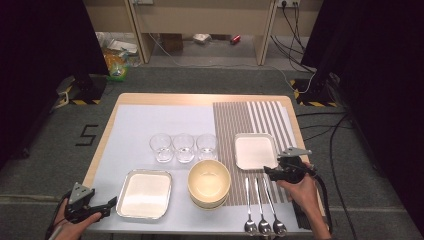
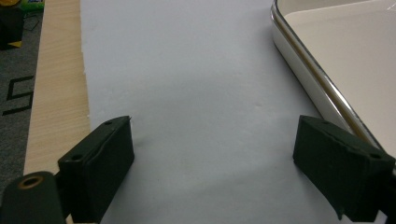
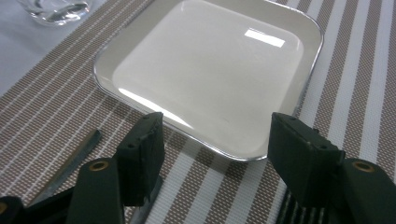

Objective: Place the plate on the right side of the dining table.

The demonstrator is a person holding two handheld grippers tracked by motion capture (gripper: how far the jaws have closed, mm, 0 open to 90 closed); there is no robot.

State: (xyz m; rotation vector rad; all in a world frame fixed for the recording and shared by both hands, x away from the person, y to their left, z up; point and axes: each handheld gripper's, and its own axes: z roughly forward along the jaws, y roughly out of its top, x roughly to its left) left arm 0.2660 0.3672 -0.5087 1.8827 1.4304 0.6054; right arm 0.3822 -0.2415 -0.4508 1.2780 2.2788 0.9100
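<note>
The worktop (image 1: pixel 107 131) carries a square plate (image 1: pixel 255 150) on the striped mat (image 1: pixel 250 120) at the right. The right gripper (image 3: pixel 215 140) hovers at the plate's near edge, jaws spread, holding nothing. Near left, the left gripper (image 2: pixel 212 154) is spread wide beside the tray (image 2: pixel 322 93).

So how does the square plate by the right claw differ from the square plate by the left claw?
The right plate lies on the striped placemat, farther up the table; the left plate lies on the plain white sheet, near the front edge. In the high view the left plate looks somewhat bigger than the right plate. Both are empty, white, square with rounded corners and a shiny rim.
</note>
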